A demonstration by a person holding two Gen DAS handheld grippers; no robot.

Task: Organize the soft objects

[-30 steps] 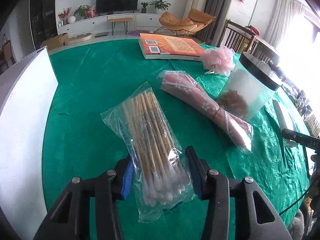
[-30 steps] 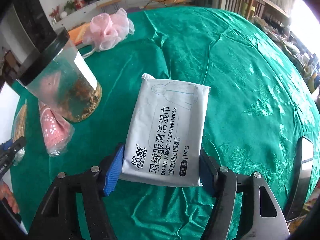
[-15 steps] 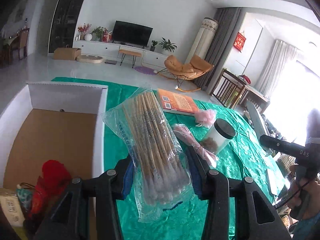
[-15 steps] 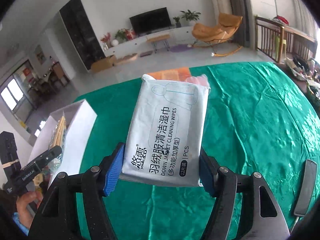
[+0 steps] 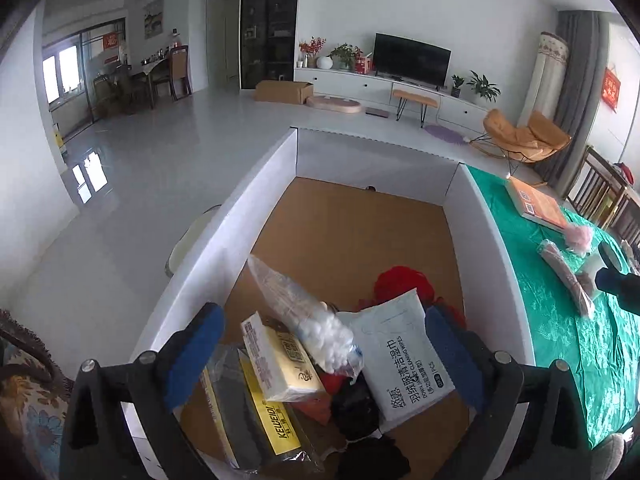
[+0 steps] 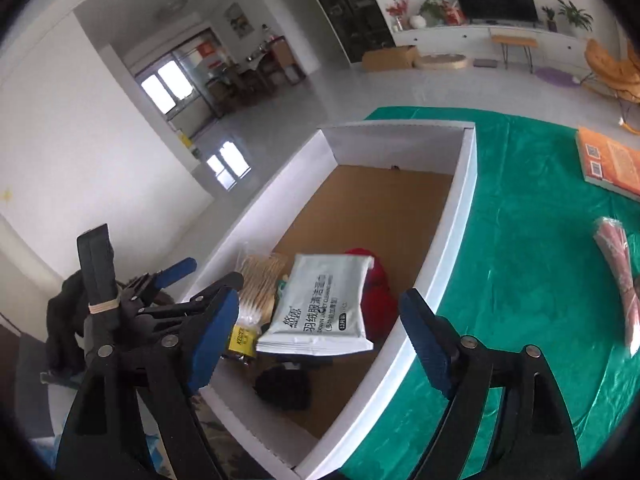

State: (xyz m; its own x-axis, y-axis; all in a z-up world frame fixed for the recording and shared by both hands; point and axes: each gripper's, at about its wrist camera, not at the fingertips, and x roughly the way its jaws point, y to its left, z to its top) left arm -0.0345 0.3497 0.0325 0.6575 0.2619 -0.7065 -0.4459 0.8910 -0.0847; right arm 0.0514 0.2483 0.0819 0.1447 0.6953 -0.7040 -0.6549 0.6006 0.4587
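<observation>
A white box [image 5: 492,248] with a brown cardboard floor stands at the left end of the green table. My left gripper [image 5: 322,316] hangs over it, its jaws opening, nothing pressed between the pads. Just below lies the clear bag of cotton swabs [image 5: 304,320], free, on a yellow tissue box [image 5: 280,360]. Beside it lies the white wipes pack [image 5: 400,364]. My right gripper [image 6: 318,300] is also above the box [image 6: 460,216], jaws opening. The wipes pack [image 6: 320,304] lies loose below, clear of both pads, next to the swabs [image 6: 260,280].
Red yarn [image 5: 400,284], a yellow-labelled packet [image 5: 264,412] and dark cloth [image 5: 356,404] crowd the box's near end; its far half shows bare cardboard. On the green cloth [image 6: 520,240] remain an orange book [image 6: 612,164], a pink patterned bag [image 6: 620,280] and a pink puff [image 5: 578,236].
Both grippers lifted their loads off the table and swung left over the box. The left let go of the swab bag and the right let go of the wipes pack; both now lie inside.
</observation>
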